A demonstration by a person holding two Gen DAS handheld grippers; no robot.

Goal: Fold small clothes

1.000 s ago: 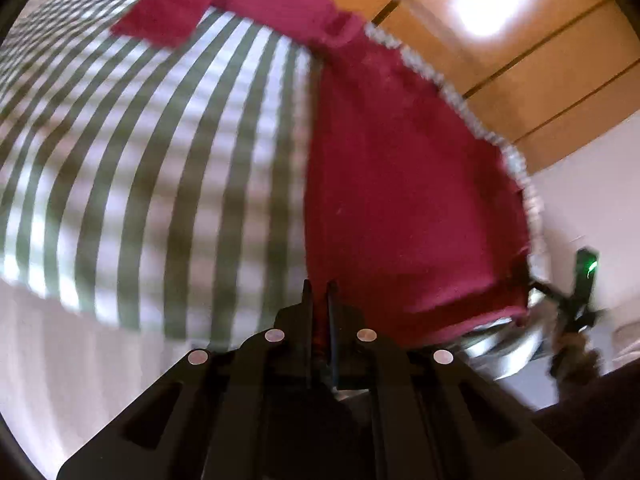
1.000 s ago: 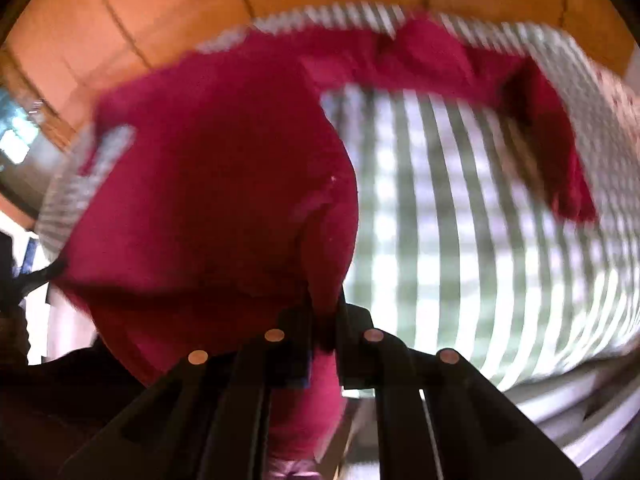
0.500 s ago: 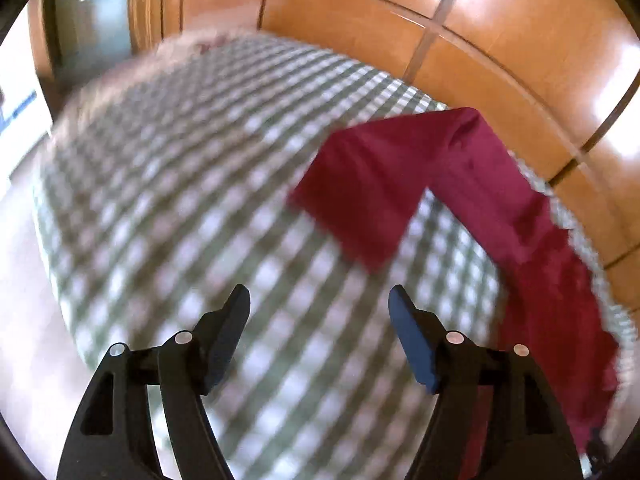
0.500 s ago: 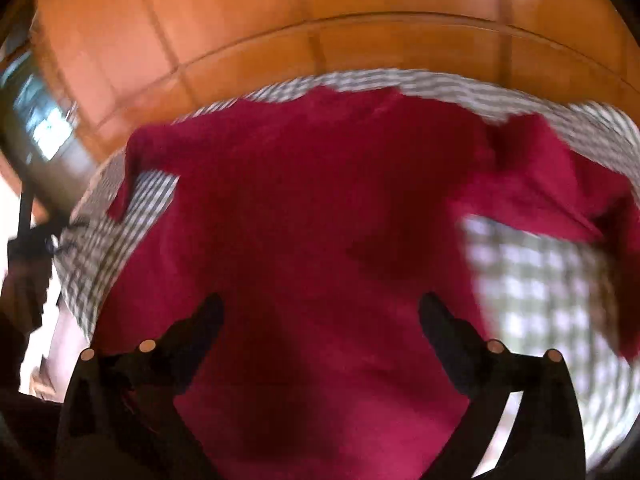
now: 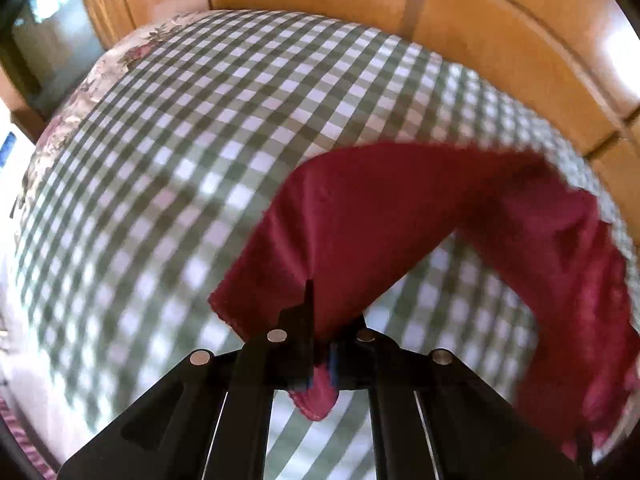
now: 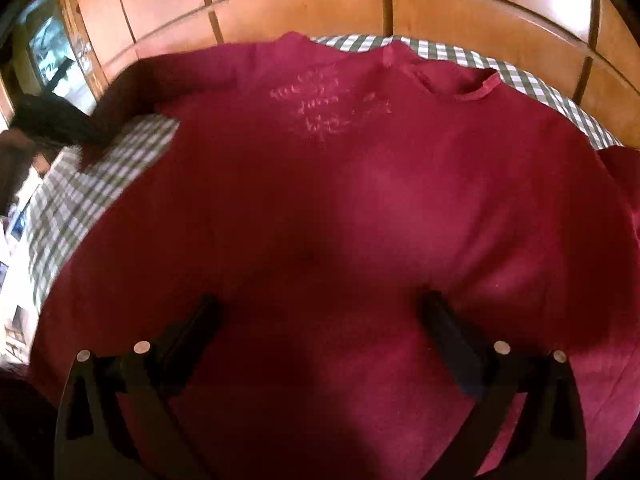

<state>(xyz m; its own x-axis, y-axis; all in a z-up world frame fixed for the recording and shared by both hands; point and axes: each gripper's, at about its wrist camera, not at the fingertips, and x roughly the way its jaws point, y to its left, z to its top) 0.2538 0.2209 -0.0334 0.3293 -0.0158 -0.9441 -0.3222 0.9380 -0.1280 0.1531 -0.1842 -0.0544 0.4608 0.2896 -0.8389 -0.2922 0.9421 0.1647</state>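
While the left hand-held gripper (image 5: pixel 320 344) pinches the dark red cotton T-shirt's (image 6: pixel 340 200) sleeve (image 5: pixel 360 232) above the checked bed (image 5: pixel 180 140), the right hand-held gripper (image 6: pixel 320 320) gapes empty; folding the sleeve inward looks next.

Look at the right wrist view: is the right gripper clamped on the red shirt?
No, the right gripper has its jaws spread wide above the red shirt, gripping nothing.
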